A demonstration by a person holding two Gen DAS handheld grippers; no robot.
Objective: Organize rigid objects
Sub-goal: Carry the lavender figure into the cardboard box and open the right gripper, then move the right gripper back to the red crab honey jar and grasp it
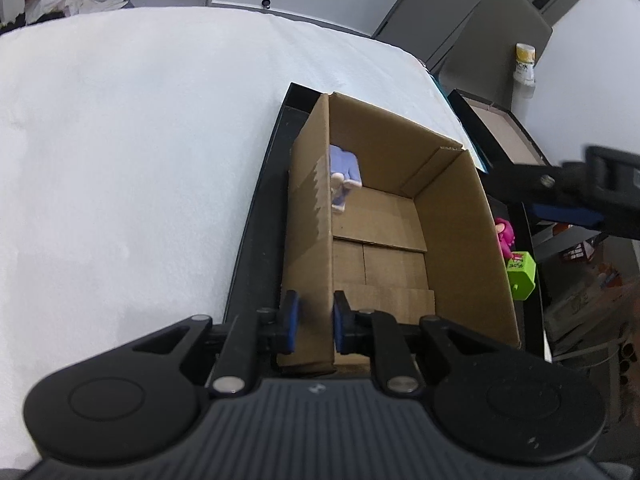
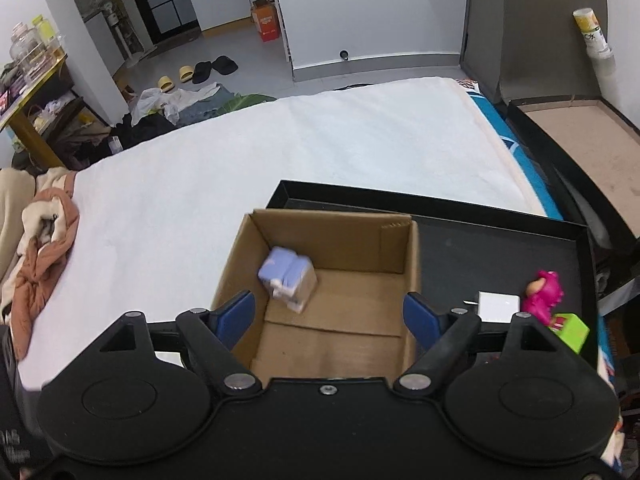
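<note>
The left claw (image 1: 314,322) pinches the near left wall of the open cardboard box (image 1: 456,240), one blue pad outside and one inside. The right claw (image 2: 330,316) is spread wide above the box, with nothing between its pads. A lilac figurine (image 2: 288,278) lies inside the box against its left wall. The box stands in a black tray (image 2: 500,248), where a pink toy (image 2: 546,292) and a green cube (image 2: 574,330) sit to its right.

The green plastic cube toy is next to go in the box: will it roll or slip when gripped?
The green plastic cube toy has flat faces, so it probably won't roll. Its glossy plastic may slip slightly. It looks stiff and probably light.
</note>
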